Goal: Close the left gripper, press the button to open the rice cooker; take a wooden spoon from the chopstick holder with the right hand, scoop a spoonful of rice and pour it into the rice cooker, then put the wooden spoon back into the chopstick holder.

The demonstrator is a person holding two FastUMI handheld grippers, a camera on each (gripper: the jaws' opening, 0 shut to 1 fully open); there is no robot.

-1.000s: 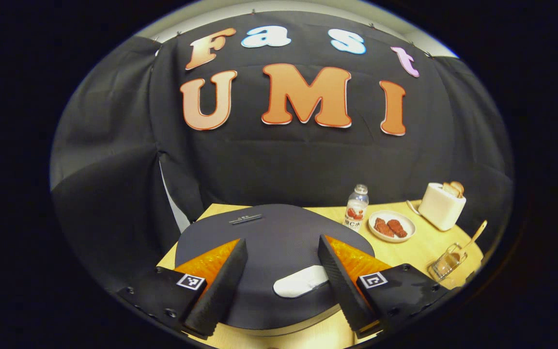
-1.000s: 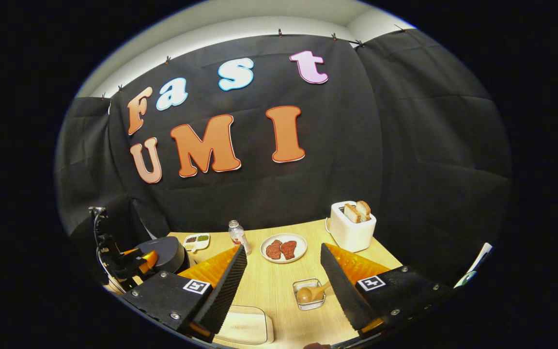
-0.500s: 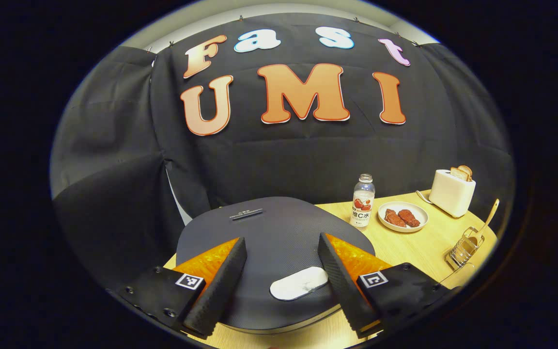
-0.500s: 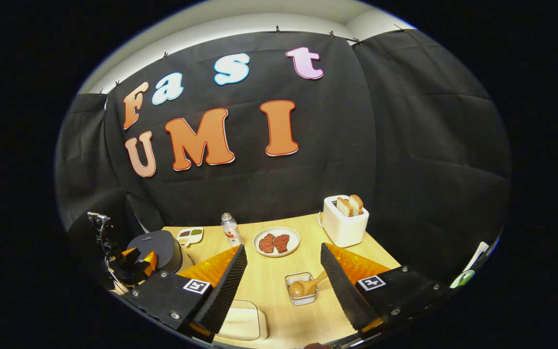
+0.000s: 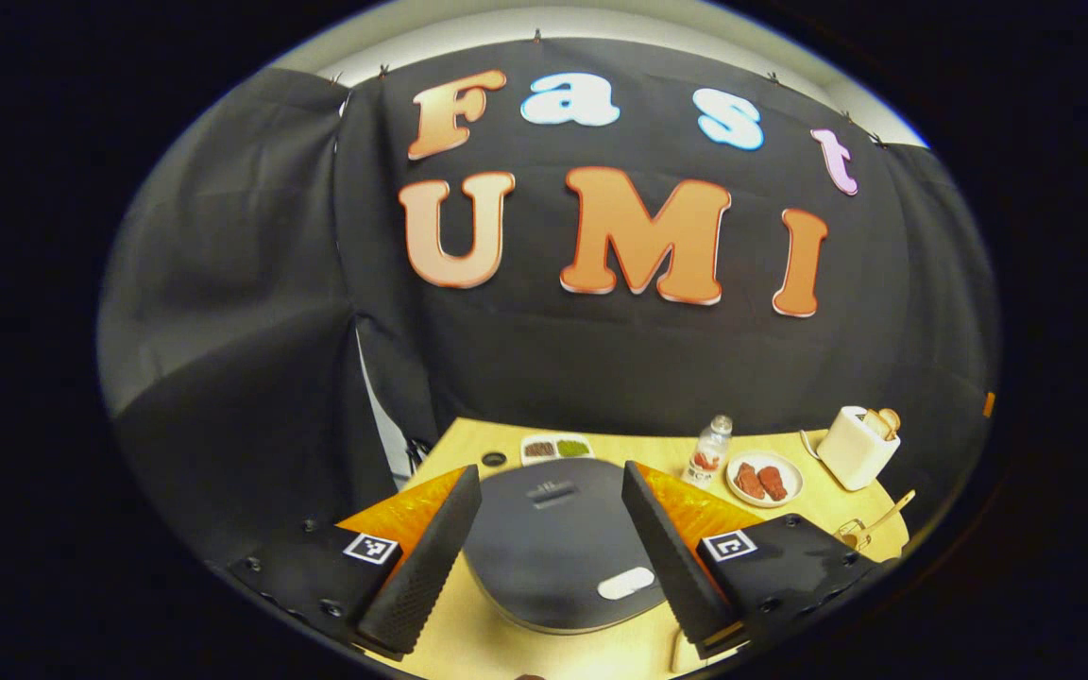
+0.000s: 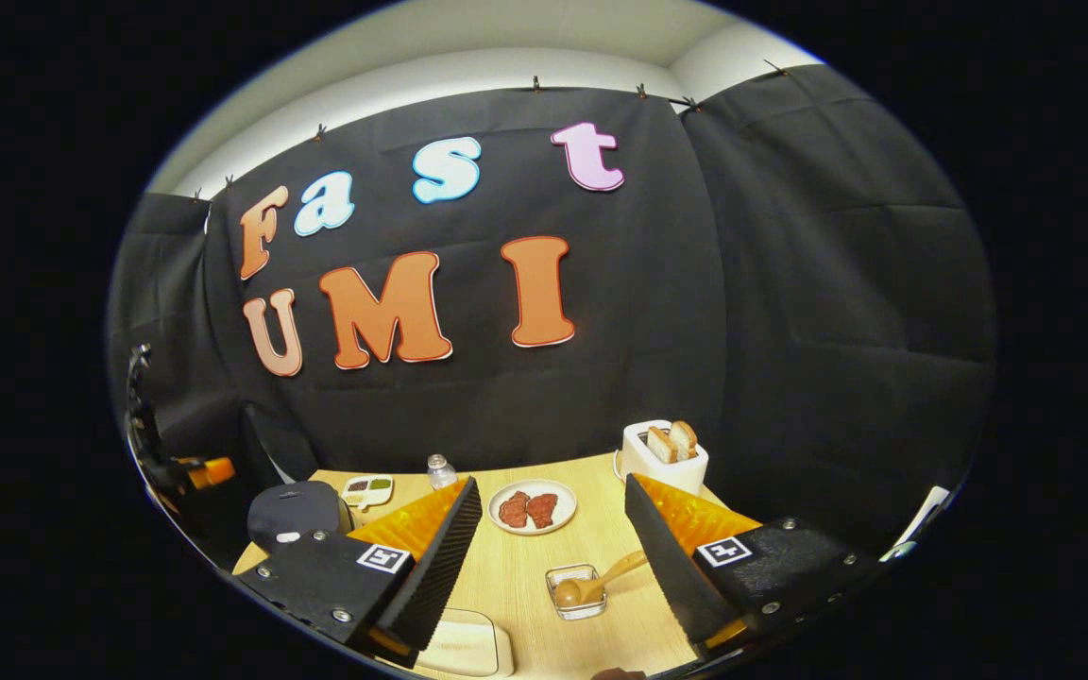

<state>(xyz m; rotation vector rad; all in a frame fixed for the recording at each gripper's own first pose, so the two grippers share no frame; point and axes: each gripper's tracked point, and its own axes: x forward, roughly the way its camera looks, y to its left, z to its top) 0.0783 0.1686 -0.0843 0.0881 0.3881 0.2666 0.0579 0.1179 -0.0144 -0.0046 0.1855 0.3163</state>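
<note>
Left tool wide open, empty, above closed rice cooker; its button sits ahead-right beside the right finger.

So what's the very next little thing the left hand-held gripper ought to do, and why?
Probably close its fingers. The left hand-held gripper hangs open above the rice cooker, whose lid is still down, and the pale button sits untouched near the front. Shut fingers would make one blunt tip to press it with.
</note>
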